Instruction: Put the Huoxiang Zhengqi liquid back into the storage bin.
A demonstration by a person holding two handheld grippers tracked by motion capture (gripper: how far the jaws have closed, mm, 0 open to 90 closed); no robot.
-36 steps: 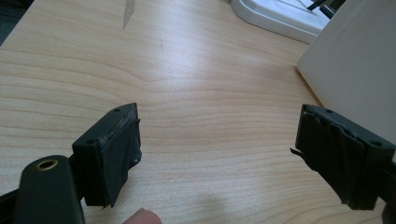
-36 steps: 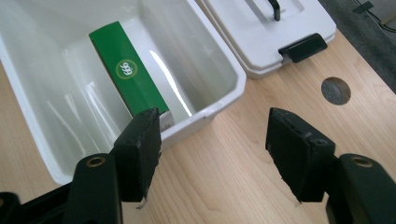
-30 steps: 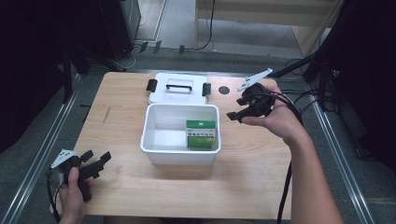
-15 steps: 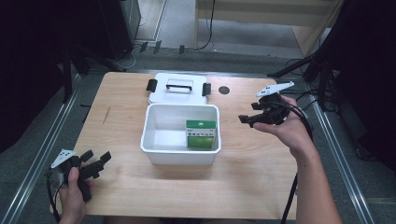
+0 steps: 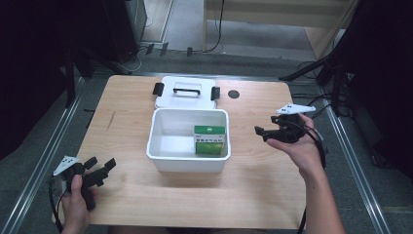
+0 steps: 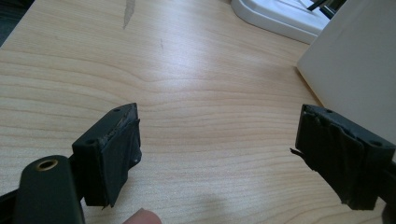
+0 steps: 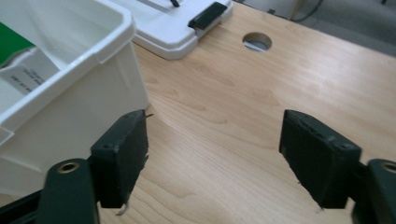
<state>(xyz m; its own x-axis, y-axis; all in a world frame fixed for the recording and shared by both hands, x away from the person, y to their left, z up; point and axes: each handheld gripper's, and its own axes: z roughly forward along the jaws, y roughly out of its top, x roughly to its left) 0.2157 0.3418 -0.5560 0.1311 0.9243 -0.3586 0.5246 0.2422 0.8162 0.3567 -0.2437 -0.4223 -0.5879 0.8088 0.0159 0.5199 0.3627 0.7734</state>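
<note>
A white plastic box (image 5: 187,165) stands open in the middle of the wooden table. A green and white carton (image 5: 210,140) stands inside it at the right. The box's white lid (image 5: 186,92), with a black handle and black latches, lies flat just behind it. My right gripper (image 5: 265,125) is open and empty, held a little right of the box with its jaws pointing left; its own view has the box wall (image 7: 70,93), the carton (image 7: 14,51) and the lid (image 7: 173,23) ahead. My left gripper (image 5: 101,163) is open and empty near the front left corner, the box wall (image 6: 355,60) to its right.
A round cable hole (image 5: 234,94) is cut in the table (image 5: 122,117) right of the lid. Bare wood stretches in front of the left gripper (image 6: 219,140) and between the jaws of the right gripper (image 7: 212,154). Metal rails run along both table sides.
My right gripper has drawn back from above the box's right rim, moving right and toward the near side. The left gripper has stayed where it was.
</note>
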